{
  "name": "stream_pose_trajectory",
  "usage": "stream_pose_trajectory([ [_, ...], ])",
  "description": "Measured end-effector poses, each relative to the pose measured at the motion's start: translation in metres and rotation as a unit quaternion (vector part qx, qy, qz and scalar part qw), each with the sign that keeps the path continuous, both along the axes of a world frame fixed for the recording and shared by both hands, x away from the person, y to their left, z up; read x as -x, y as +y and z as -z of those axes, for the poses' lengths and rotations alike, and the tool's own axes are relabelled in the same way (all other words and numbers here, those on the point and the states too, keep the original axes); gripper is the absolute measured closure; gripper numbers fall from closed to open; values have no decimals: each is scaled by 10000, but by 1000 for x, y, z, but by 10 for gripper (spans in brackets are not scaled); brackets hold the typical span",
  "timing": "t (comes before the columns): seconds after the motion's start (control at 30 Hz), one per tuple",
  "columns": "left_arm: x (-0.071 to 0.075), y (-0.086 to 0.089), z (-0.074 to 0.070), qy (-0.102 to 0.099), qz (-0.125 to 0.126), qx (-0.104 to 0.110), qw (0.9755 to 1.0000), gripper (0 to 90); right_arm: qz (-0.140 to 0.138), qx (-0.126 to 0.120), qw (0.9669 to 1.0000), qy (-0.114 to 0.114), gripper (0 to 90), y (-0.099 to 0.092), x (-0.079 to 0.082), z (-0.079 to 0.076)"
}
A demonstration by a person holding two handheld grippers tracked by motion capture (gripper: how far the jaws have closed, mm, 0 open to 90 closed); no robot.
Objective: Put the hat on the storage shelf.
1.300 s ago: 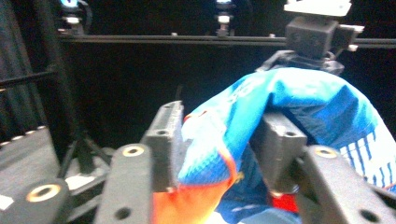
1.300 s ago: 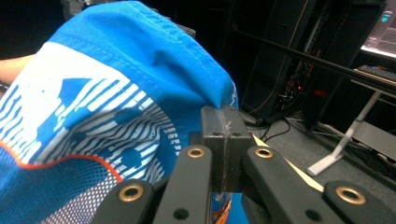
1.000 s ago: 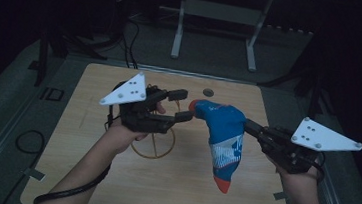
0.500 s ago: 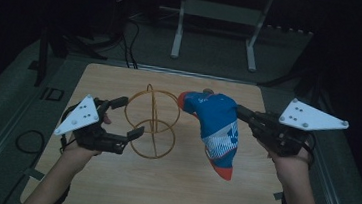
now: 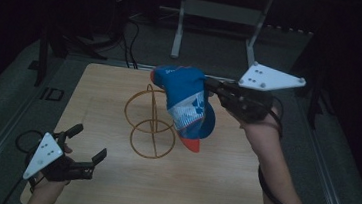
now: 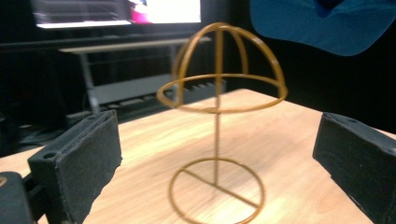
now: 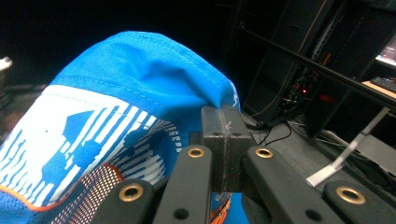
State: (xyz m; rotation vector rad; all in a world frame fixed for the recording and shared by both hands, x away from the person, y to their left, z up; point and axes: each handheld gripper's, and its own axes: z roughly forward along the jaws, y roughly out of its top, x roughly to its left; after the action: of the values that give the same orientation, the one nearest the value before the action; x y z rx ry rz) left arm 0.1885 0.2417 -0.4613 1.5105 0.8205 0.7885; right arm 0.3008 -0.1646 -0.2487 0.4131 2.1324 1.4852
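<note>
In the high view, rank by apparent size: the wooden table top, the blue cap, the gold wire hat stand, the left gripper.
1. wooden table top, by far.
2. blue cap and gold wire hat stand: too alike to rank; the cap is lifted towards the camera.
3. left gripper, a little smaller.

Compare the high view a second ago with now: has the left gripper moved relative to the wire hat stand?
Yes. The left gripper has moved from beside the wire hat stand toward the table's near left corner, fingers just opened, nothing between them.
</note>
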Motion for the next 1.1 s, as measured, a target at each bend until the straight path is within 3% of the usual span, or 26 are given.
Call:
stream_pose_trajectory([
  [0.07, 7, 5, 14, -85, -258, 92, 9996, 15, -13, 35, 10000, 12, 900, 12, -6, -2],
  [0.2, 15, 13, 39, 35, -640, 169, 9978, 15, -89, 93, 9999, 75, 900, 39, -18, -3],
  [0.43, 17, 18, 73, 446, -843, 268, 9951, 15, -162, 320, 9990, 268, 900, 89, -38, 9],
  [0.7, 18, 16, 77, 424, -858, 225, 9952, 16, -161, 668, 9966, 462, 900, 121, -54, 31],
  [0.9, 18, 17, 77, 407, -852, 295, 9951, 16, -103, 786, 9942, 727, 900, 122, -66, 47],
  [1.1, 18, 17, 78, 436, -836, 242, 9952, 15, -30, 823, 9932, 829, 900, 114, -70, 58],
])
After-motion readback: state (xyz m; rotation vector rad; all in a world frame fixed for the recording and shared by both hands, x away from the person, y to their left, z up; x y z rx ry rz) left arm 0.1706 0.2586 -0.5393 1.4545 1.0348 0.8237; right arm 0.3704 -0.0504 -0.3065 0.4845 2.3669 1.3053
